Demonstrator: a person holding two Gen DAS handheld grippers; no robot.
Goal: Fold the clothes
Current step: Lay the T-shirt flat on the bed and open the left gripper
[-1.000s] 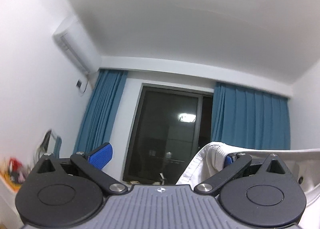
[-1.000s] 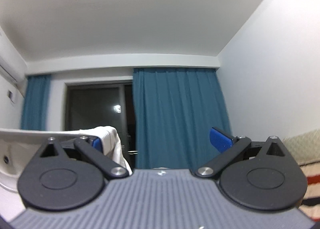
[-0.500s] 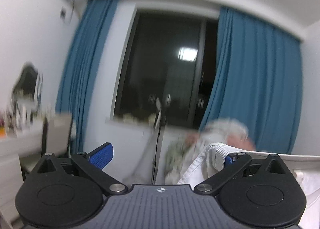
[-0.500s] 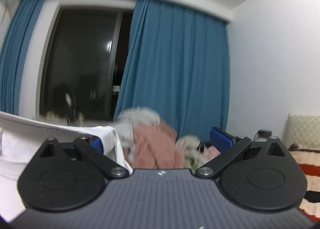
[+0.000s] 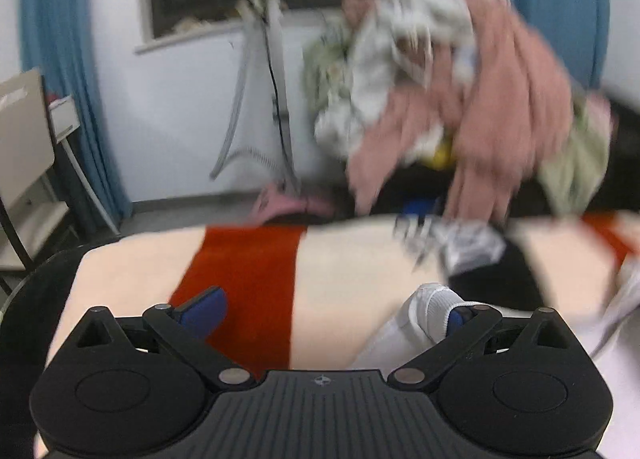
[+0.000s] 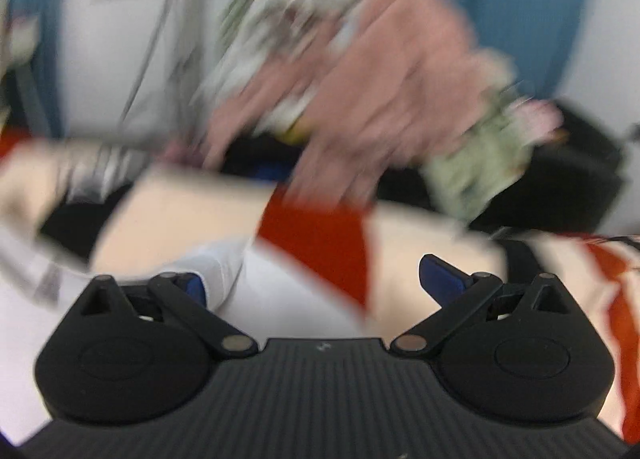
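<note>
A white garment [image 5: 420,319] hangs between my two grippers. In the left wrist view its edge is draped over the right blue finger pad [image 5: 456,317], and my left gripper [image 5: 332,311] stands wide open. In the right wrist view the same white cloth [image 6: 272,291] lies over the left blue pad [image 6: 194,287], and my right gripper [image 6: 316,285] is wide open too. Both hover just above a bed with a cream and red striped blanket [image 5: 248,267]. The right wrist view is heavily blurred.
A heap of pink, white and green clothes [image 5: 460,71] is piled on a black chair beyond the bed. A garment steamer stand [image 5: 272,71] stands by the white wall. A desk and chair [image 5: 24,163] are at the left. Striped and black clothes [image 5: 460,247] lie on the blanket.
Both grippers have tilted sharply down, from facing the ceiling and window to facing the bed and clothes pile. The white garment has come down with them, still draped over the inner pads.
</note>
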